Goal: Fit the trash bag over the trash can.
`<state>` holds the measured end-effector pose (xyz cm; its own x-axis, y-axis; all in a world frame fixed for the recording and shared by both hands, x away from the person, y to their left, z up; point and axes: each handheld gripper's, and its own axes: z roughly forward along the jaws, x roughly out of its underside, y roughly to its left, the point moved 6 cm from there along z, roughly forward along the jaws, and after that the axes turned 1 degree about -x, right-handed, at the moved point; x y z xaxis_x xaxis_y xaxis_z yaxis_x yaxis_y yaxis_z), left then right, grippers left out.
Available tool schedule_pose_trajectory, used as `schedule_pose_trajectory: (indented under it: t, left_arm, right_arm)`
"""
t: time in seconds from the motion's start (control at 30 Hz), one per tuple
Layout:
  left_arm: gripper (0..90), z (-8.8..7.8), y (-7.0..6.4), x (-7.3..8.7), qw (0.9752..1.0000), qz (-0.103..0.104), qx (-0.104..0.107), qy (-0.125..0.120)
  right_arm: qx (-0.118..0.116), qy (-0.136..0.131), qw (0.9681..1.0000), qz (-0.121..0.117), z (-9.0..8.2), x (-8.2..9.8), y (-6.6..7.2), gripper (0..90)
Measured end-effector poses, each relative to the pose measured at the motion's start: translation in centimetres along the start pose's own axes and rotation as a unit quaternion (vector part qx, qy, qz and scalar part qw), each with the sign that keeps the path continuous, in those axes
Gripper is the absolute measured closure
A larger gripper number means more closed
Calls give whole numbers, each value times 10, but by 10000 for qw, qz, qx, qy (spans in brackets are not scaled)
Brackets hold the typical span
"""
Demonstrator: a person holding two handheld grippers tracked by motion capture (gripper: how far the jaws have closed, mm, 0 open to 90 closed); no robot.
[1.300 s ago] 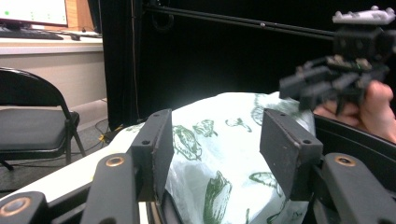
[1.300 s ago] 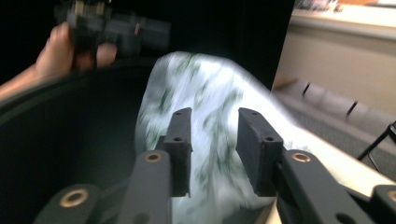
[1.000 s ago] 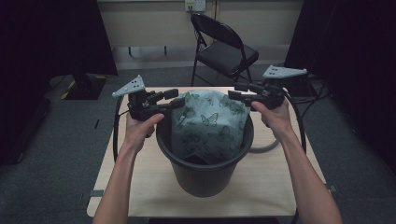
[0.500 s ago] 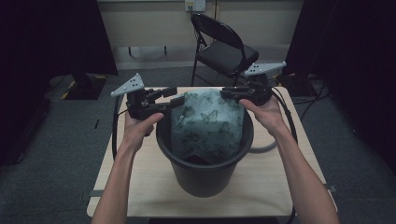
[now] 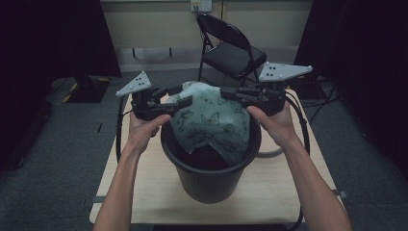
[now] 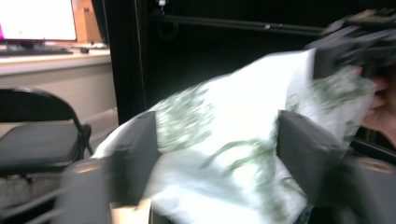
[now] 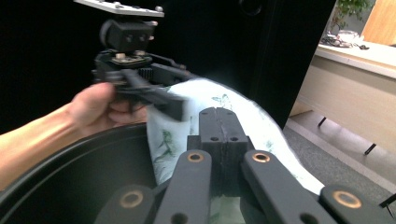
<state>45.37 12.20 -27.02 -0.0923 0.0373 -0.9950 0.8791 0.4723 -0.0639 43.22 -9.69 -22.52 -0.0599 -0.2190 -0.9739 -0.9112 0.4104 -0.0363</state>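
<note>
- High view: a black bucket [image 5: 210,159] stands mid-worktop [image 5: 284,192], with a white, green-printed bag [image 5: 211,120] bulging above its rim. The left tongs [image 5: 179,100] reach in from the left and the right tongs [image 5: 230,93] from the right, both at the bag's top edge. A folding chair [image 5: 231,53] stands behind the worktop; bare wood lies on both sides of the bucket, and dark floor lies all around.
- Left gripper view: here the spread shows. The left tongs [image 6: 219,140] stand partly open with the bag [image 6: 224,154] billowing between the 2 jaws; they have just been closing, and the blur hides whether the pads press the film. The other gripper shows at upper right on the bag's far corner.
- Right gripper view: the right tongs [image 7: 219,123] are closed tight, jaws meeting; they have just clamped, and the bag [image 7: 205,100] lies right at their tip, though a pinch of film cannot be made out. The bucket's rim [image 7: 60,163] curves below left, and the left hand [image 7: 93,109] sits beyond it.
</note>
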Motion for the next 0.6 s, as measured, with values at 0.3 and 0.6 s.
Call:
schedule_pose_trajectory:
  t: [0.3,0.6]
  left_arm:
    - [898,4,-21,9,9968,430,622,251]
    - [898,-4,-24,13,9960,418,733,286]
  right_arm:
    - [20,-294,9995,152,-25,17,-1,677]
    - [323,137,9964,772,-12,44,-63,524]
